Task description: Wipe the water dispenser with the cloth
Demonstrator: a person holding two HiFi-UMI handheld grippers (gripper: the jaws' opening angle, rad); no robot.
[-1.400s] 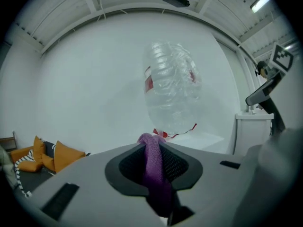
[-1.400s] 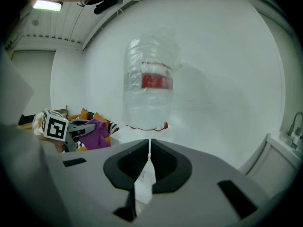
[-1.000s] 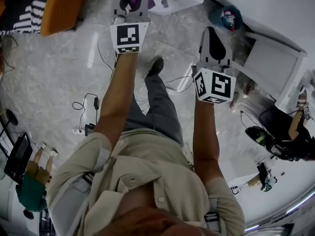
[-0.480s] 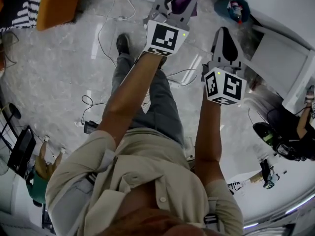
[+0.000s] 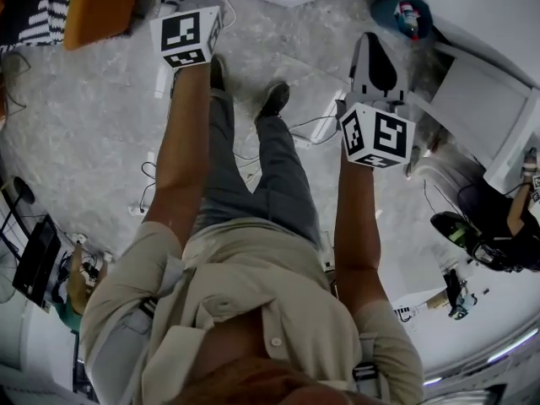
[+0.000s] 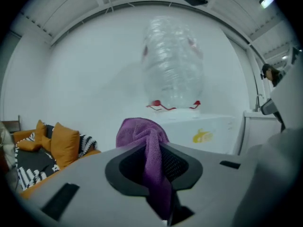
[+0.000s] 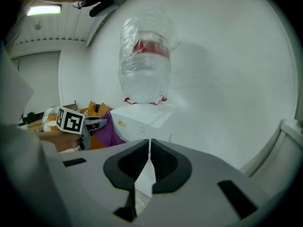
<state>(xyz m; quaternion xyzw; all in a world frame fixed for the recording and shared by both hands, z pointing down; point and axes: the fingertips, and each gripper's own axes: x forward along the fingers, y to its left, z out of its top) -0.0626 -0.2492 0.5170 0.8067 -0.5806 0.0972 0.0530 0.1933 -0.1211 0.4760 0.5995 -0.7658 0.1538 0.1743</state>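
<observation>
A white wall [image 7: 227, 79] backs the scene, and a pale marbled floor [image 5: 84, 142] with loose cables [image 5: 152, 184] lies open around the person's feet. The dispenser [image 6: 203, 136] stands against that wall, a clear bottle [image 6: 173, 65] upended on its top. In the left gripper view bare wall lies free between its left edge and the orange cushions [image 6: 64, 143], and a white panel closes in at the far right. In the right gripper view the wall to the right of the dispenser is free.

The left gripper [image 6: 152, 150] is clenched on the cloth [image 6: 142, 131], a purple fold bunched above the jaws and hanging down between them. It is held up before the dispenser's front top edge; whether the cloth touches the casing cannot be told. The right gripper [image 7: 149, 143] has its jaws pressed together with nothing between them, and it is held apart from the dispenser
</observation>
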